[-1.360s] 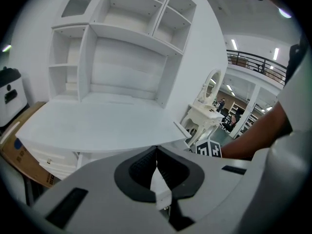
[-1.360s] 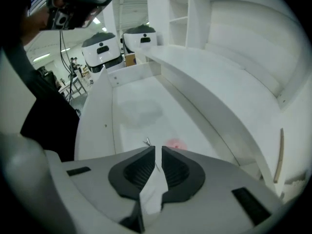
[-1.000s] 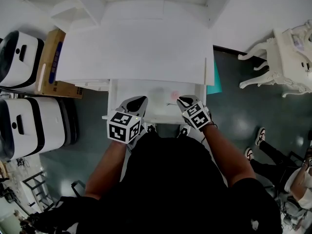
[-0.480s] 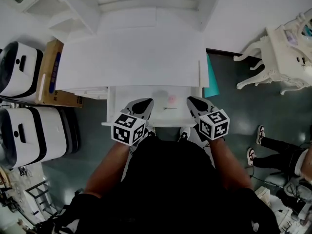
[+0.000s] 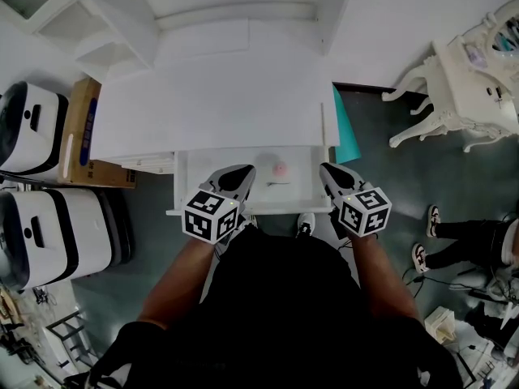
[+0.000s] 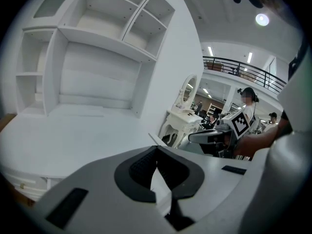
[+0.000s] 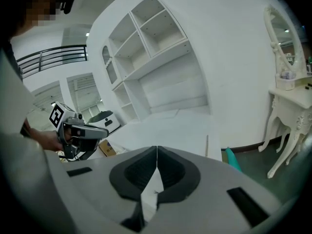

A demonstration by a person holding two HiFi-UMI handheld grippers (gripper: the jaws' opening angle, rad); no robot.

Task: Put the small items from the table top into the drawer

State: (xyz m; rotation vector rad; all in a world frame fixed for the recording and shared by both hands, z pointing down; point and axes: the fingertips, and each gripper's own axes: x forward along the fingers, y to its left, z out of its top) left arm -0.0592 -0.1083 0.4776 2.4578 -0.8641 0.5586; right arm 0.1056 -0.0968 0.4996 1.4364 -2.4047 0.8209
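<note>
Head view: small pink item [image 5: 280,169] was seen inside the open drawer [image 5: 190,168], mid-frame, below the counter [image 5: 211,96]. Left hand-held gripper [image 5: 233,174] and right hand-held gripper [image 5: 331,173] were seen with jaws together, empty, flanking it.

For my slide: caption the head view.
Left claw and right claw, both shut, at open drawer holding pink item.

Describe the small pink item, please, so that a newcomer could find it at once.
Find the big white desk; its drawer stands open at the near edge. Inside, between the left gripper and the right gripper, lies the small pink item, the only coloured spot in the white drawer.
</note>
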